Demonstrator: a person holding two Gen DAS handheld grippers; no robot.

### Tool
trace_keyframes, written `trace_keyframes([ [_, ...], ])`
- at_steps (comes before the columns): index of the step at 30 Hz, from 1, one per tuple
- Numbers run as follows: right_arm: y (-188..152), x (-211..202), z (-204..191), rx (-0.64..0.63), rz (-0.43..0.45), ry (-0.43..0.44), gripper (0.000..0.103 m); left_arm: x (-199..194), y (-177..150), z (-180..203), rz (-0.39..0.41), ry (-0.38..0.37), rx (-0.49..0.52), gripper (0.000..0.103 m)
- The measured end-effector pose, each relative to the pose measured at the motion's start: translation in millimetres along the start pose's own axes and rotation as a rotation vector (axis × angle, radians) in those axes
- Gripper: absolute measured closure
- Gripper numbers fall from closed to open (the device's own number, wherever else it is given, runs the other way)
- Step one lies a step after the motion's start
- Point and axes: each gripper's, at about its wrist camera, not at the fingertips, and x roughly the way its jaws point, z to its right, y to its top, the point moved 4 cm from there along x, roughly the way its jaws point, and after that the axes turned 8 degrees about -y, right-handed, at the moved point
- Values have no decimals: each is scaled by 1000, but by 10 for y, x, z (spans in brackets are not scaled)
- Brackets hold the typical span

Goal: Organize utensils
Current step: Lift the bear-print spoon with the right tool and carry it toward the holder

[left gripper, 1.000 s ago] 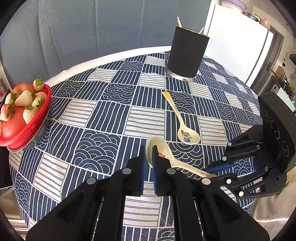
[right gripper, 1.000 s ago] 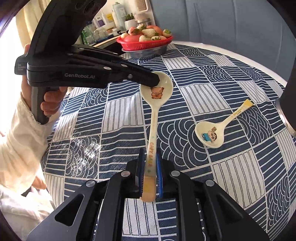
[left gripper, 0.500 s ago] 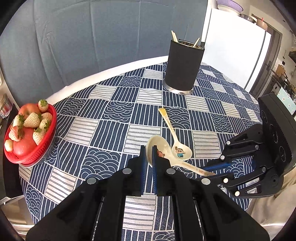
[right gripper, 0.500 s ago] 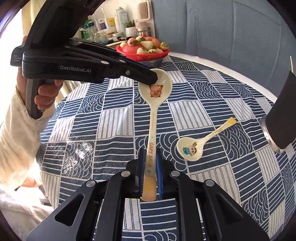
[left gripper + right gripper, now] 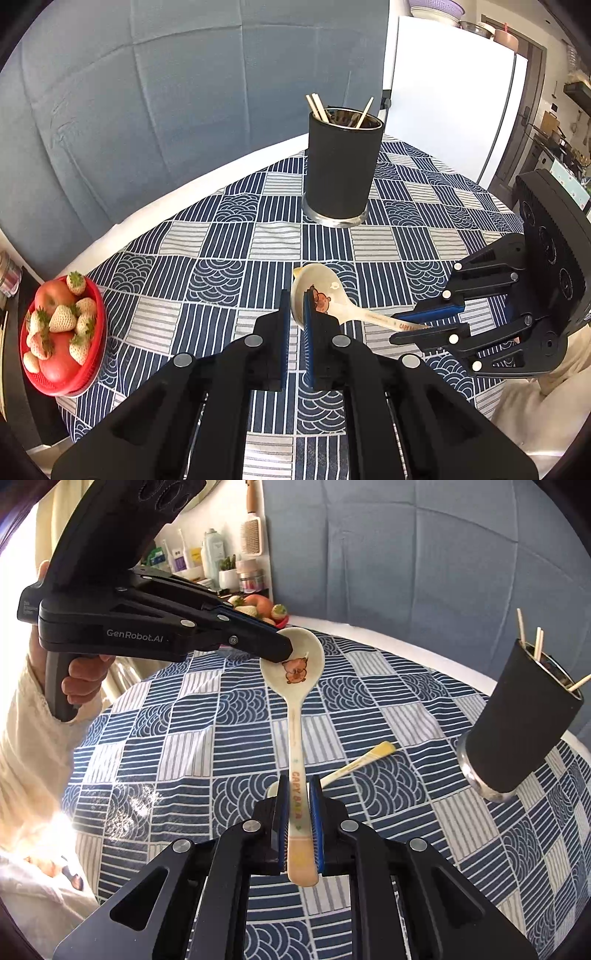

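Note:
A cream ceramic spoon [image 5: 295,716] with a bear picture hangs in the air above the table, held at both ends. My left gripper [image 5: 294,314] is shut on the rim of its bowl [image 5: 317,288]. My right gripper [image 5: 298,812] is shut on its handle. A second spoon [image 5: 354,766] with a yellow-tipped handle lies on the cloth; its bowl is mostly hidden behind my right fingers. The black utensil holder [image 5: 341,170] with several wooden sticks stands at the far side of the table, also visible as the holder [image 5: 517,720] on the right in the right wrist view.
A red basket of strawberries and apples [image 5: 61,332] sits at the table's left edge. The round table has a blue patterned cloth [image 5: 229,266]. A grey-blue sofa back [image 5: 166,92] rises behind it. A person's hand [image 5: 79,681] holds the left gripper's handle.
Both grippers have risen together with the bear spoon, lifting it further off the cloth. The utensil holder now looks closer, and the second spoon has slipped behind the fingers.

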Motion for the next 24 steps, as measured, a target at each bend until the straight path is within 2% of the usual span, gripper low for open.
trace_keyframes([
  [6, 74, -147, 335, 21, 39, -56, 98, 167, 304, 173, -11, -9, 66, 95],
  [8, 90, -195, 427, 28, 49, -60, 101, 208, 401, 203, -11, -36, 73, 95],
  [9, 98, -214, 474, 31, 54, -64, 101, 221, 453, 215, -8, -53, 73, 95],
  [12, 105, -260, 614, 47, 70, -79, 100, 258, 599, 250, -2, -39, 99, 96],
  [15, 106, -303, 724, 74, 91, -46, 97, 296, 712, 300, -4, -47, 117, 96],
  [16, 104, -312, 750, 72, 97, -60, 94, 307, 746, 324, -5, -46, 125, 96],
  [18, 100, -323, 792, 72, 104, -63, 81, 318, 800, 377, -5, -59, 137, 96],
  [19, 102, -324, 811, 74, 106, -68, 68, 321, 829, 409, -4, -67, 142, 96],
  [20, 106, -328, 834, 76, 114, -80, 63, 328, 861, 437, -2, -68, 150, 96],
  [22, 117, -327, 864, 84, 121, -66, 63, 328, 912, 492, 1, -75, 162, 96],
  [24, 125, -310, 899, 80, 125, -91, 63, 318, 957, 541, 6, -98, 166, 96],
])
